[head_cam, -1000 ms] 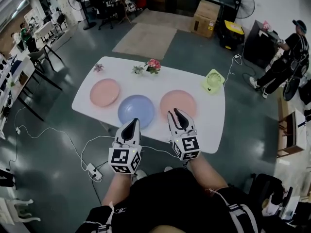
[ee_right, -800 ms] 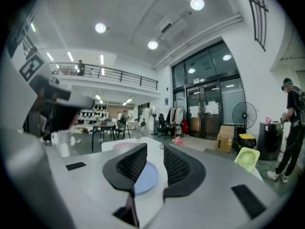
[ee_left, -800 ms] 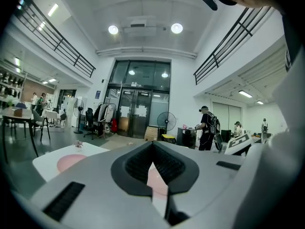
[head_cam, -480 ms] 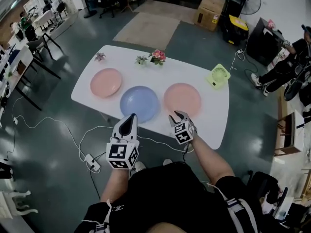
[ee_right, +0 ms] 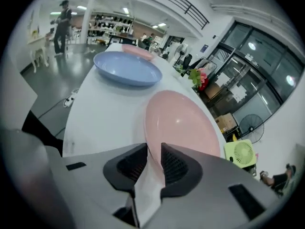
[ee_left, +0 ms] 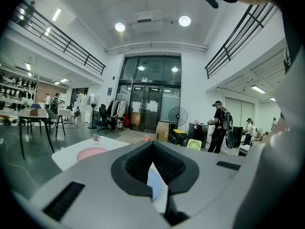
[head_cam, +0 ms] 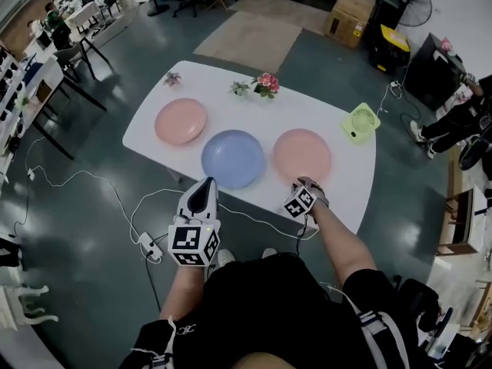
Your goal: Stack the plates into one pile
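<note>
Dropped from a second ago, my right gripper [head_cam: 306, 183] straddles the near rim of the right pink plate [head_cam: 302, 154] at centre right, jaws apart, just narrowing; left gripper [head_cam: 207, 183] stays clenched, empty.

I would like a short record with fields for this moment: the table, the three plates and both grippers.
table: white table, nothing stacked yet
plates: left pink round plate, blue round plate, right pink round plate, in a row
right gripper: jaws apart, have just been closing, near rim of the right pink round plate between them
left gripper: shut, empty, apart from the plates
</note>
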`<state>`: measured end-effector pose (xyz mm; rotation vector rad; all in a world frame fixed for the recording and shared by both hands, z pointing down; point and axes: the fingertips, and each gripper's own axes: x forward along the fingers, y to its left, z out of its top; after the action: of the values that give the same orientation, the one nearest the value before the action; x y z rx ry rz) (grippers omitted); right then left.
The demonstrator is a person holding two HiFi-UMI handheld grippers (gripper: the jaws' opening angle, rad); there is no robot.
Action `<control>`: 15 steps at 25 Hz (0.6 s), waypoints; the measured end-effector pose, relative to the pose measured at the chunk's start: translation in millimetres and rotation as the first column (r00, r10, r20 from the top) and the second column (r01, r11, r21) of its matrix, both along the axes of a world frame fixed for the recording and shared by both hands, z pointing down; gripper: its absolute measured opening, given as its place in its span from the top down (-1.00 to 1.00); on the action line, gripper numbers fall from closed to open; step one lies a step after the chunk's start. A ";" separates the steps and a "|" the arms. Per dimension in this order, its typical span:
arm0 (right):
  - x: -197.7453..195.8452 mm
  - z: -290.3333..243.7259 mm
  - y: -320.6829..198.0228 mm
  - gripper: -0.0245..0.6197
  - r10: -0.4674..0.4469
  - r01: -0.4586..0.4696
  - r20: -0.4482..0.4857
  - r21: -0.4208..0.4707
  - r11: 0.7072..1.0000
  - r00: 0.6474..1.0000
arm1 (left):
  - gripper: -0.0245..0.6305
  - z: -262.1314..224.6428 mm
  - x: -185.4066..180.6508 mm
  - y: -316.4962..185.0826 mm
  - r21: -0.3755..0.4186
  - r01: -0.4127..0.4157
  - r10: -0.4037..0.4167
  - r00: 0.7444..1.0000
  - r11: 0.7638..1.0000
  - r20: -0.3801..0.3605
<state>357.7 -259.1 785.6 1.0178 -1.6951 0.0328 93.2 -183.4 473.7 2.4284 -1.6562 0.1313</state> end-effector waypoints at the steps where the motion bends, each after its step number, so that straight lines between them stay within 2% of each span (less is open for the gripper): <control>1: 2.0 0.6 -2.2 0.61 -0.017 0.017 -0.029 0.000 1.000 0.999 | 0.89 0.0 -2.0 -1.3 -0.004 0.009 -0.009 1.000 1.000 0.002; 4: -1.6 -1.8 -1.6 0.69 -0.079 0.079 -0.083 -0.005 0.997 0.993 | 0.89 1.2 -7.5 -1.2 -0.013 0.027 -0.027 1.000 1.000 0.005; 6: -11.0 -9.9 -2.7 0.75 -0.118 0.121 -0.092 0.025 0.992 0.989 | 0.89 1.0 -9.5 -1.2 -0.012 0.032 -0.032 0.999 0.999 0.008; 11: -33.8 -40.8 -13.3 0.81 -0.085 0.083 0.009 0.099 0.992 0.996 | 0.89 0.2 -12.8 -2.2 -0.013 0.050 -0.050 0.999 0.999 0.009; 15: -68.6 -71.5 -18.4 0.82 -0.165 0.159 0.019 0.183 0.970 0.986 | 0.89 -0.7 -23.8 2.7 -0.013 0.072 -0.072 0.997 0.997 0.006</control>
<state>289.1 -277.5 714.1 1.0130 -1.8328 -0.2154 69.3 -180.7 473.1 2.3573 -1.7377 0.1382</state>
